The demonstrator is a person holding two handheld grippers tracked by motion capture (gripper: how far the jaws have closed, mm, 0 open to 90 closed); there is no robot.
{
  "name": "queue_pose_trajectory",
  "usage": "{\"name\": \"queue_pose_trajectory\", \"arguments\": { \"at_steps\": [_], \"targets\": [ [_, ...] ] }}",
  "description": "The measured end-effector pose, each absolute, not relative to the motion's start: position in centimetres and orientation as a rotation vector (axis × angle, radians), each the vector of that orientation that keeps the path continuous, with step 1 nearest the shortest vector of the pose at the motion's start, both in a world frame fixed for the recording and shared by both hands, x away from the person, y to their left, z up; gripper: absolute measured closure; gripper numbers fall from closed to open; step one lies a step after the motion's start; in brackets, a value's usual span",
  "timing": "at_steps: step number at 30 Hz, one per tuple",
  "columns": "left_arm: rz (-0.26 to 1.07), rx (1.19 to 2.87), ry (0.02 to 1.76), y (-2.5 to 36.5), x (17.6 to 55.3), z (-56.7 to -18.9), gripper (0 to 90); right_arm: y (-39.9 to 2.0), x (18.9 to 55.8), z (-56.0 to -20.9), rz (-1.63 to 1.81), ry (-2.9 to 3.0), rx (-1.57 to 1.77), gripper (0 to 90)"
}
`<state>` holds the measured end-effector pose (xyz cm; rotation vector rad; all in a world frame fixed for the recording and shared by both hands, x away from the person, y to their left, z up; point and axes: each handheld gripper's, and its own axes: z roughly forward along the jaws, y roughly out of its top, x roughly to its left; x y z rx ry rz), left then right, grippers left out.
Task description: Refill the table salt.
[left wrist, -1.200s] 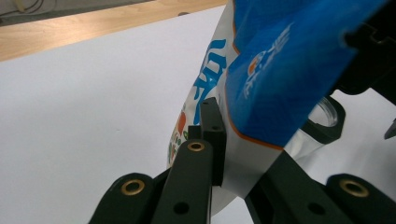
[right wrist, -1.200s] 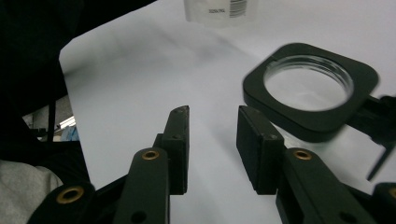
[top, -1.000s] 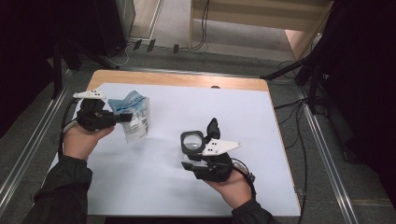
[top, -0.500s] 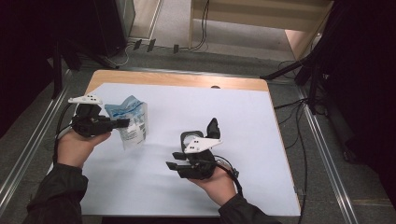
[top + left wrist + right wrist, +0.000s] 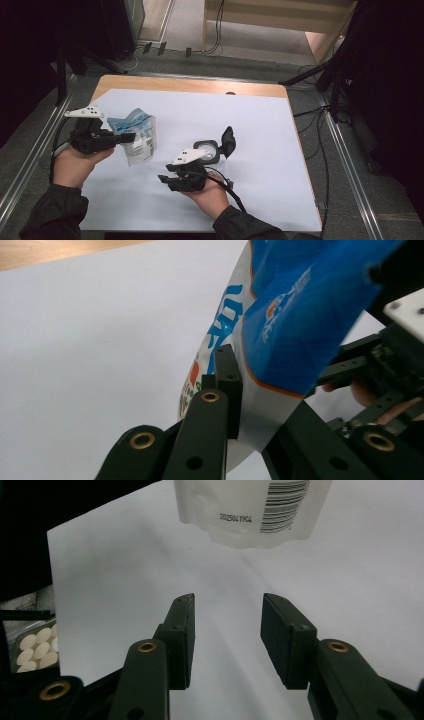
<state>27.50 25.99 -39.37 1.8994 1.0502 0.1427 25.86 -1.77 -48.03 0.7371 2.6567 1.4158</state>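
A blue and white pouch [image 5: 136,134] hangs above the white sheet at the left, and my left gripper [image 5: 128,136] is shut on its edge. In the left gripper view the jaws pinch the pouch [image 5: 280,315] near its lower white part, my left gripper [image 5: 240,390] closed tight. My right gripper [image 5: 163,179] lies low near the front middle and points left toward the pouch. Its jaws have just been opening and nothing is between them. In the right gripper view the open right gripper [image 5: 227,607] faces the pouch's bottom [image 5: 250,510], which bears a barcode.
A round black container [image 5: 208,151] with its lid [image 5: 228,140] flipped up rests on the white sheet [image 5: 260,130] just right of my right hand. A tray of pale tablets [image 5: 34,647] shows at the left edge of the right gripper view. Metal rails flank the table.
My right gripper has moved left and toward the front, away from the round container, and its jaws stand wider. The left gripper and pouch have drifted slightly left.
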Motion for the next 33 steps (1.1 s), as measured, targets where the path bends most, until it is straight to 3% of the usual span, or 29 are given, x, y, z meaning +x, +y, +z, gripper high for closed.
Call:
{"name": "queue_pose_trajectory", "arguments": {
  "at_steps": [33],
  "targets": [
    [0.059, 1.923, 0.924, 22.5, 24.4, -36.6, 90.0, 0.8, 27.9, -51.4, 1.435, 2.550, 0.856, 57.9]
  ]
}}
